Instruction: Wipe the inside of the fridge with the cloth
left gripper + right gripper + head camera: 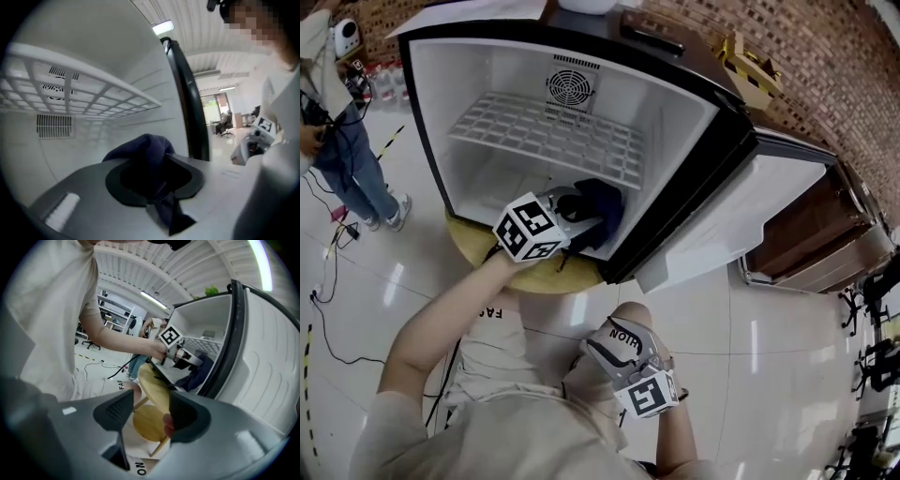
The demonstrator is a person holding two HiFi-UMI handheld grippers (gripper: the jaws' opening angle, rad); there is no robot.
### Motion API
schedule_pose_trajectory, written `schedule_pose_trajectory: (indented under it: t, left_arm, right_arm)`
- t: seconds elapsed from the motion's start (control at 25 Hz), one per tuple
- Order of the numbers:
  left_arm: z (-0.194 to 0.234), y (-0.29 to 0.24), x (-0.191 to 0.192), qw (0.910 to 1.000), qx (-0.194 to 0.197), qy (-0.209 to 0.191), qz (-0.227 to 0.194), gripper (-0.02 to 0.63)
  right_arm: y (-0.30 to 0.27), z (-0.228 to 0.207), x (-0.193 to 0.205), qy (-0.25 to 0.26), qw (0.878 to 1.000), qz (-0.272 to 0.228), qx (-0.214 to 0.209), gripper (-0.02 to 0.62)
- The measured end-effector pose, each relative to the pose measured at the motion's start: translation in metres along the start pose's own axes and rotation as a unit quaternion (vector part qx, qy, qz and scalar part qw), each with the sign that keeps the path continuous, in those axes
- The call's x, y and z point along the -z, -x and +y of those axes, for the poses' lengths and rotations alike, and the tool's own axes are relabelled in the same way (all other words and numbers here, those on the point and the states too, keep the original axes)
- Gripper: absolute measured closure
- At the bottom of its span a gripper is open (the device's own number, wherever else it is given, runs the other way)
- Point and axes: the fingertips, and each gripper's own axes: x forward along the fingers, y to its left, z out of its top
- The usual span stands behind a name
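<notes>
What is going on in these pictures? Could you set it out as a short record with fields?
appliance: small fridge, its door swung open, standing on a round wooden stool
inside: a white wire shelf across the middle
left tongs: closed on a dark blue cloth, reaching into the space below the shelf
right tongs: open, empty, held outside the fridge
cloth position: low at the front, near the right wall
</notes>
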Motion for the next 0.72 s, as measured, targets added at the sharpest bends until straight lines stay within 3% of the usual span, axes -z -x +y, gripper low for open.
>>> schedule_pose_trajectory:
  t: [0.08,0.16,0.28,0.48,0.72]
  left_arm:
    - [0.040,-0.022,0.005,0.9976,-0.064,-0.005,0.025,0.508]
    - [0.075,-0.043,0.011,0.9923,-0.115,0.015,0.042,0.508]
    - [0.100,-0.072,0.029,0.9857,-0.139,0.043,0.086,0.508]
    - [0.086,-0.084,0.042,0.9820,-0.125,0.043,0.135,0.531]
    - [0.021,-0.060,0.053,0.9842,-0.027,0.019,0.174,0.531]
  right_arm:
    - [0.003,0.002,-0.002,-0.002,1.000,-0.001,0.005,0.353]
    - [0.008,0.002,-0.002,-0.005,1.000,0.000,0.013,0.353]
    - [0.018,0.000,0.002,-0.010,1.000,0.004,0.027,0.353]
    - [0.038,-0.003,0.015,-0.027,0.999,0.009,0.040,0.353]
    - [0.039,-0.006,0.032,-0.041,0.998,0.021,0.045,0.353]
